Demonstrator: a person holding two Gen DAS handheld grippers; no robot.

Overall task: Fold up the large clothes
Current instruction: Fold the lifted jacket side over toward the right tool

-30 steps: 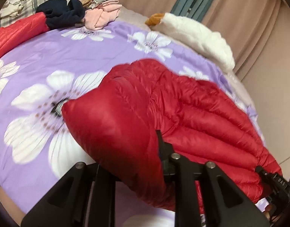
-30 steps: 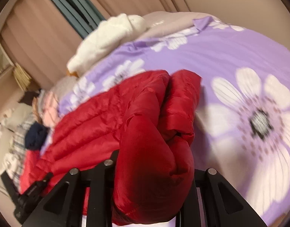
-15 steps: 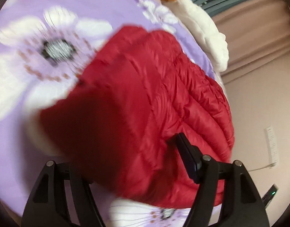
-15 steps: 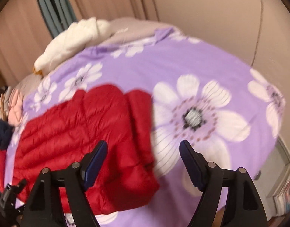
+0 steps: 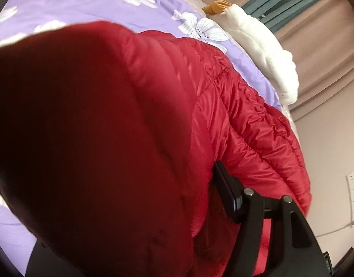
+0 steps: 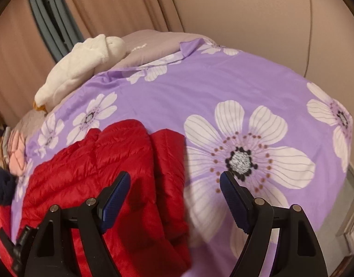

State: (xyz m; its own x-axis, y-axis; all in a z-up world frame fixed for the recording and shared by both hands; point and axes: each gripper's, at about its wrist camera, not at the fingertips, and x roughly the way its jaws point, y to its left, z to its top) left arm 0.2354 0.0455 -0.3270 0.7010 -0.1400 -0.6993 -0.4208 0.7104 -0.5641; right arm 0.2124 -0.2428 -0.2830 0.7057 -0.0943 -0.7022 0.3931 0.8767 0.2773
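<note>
Jaws of the right hand-held gripper (image 6: 174, 198) stood wide and empty, having just opened, with the red down jacket (image 6: 103, 175) under its left finger on the bed (image 6: 177, 97). The left hand-held gripper (image 5: 140, 196) had been opening then closing a little, jacket bulging between its fingers; grip unclear.

Jacket (image 6: 103, 184) lies on the bed (image 6: 223, 87) at its near-left part in the right wrist view, folded sleeve along its right edge. Plush toy (image 6: 80, 69) at the far-left edge. Clothes pile (image 6: 10, 161) at the left edge, behind the jacket.
</note>
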